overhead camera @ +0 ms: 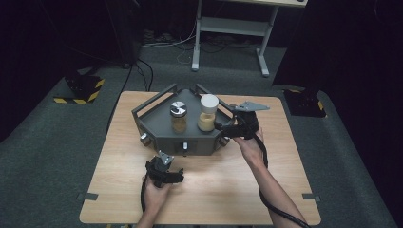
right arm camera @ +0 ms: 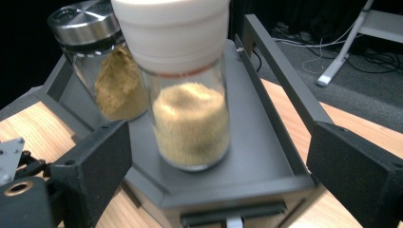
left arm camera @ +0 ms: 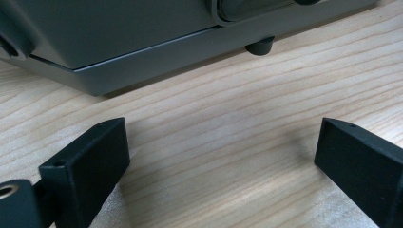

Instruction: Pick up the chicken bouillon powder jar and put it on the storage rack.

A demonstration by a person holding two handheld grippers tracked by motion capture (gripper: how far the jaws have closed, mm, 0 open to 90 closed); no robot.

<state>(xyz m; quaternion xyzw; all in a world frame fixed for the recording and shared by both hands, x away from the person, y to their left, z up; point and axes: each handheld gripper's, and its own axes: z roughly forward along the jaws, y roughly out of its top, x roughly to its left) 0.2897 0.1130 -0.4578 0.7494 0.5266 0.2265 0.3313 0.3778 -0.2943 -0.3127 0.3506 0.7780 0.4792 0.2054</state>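
Your left gripper (overhead camera: 167, 167) sat low at about 7 o'clock on the wooden table (overhead camera: 119, 156), just in front of the grey tray (overhead camera: 157, 124). In the left gripper view its jaws stood wide apart over bare wood with nothing between them, facing the tray's front wall.

On the tray, the steel-lidded jar (overhead camera: 178, 116) of brownish powder stood upright at roughly 12 o'clock. Just beside it, toward 1 o'clock, stood the white-capped jar (overhead camera: 208, 113) of pale granules, also upright on the tray floor.

Your right gripper (overhead camera: 219, 126) reached in from 3 o'clock at the tray's right corner. In the right gripper view its jaws were spread wide, either side of the white-capped jar (right arm camera: 190, 99) without touching it, holding nothing.
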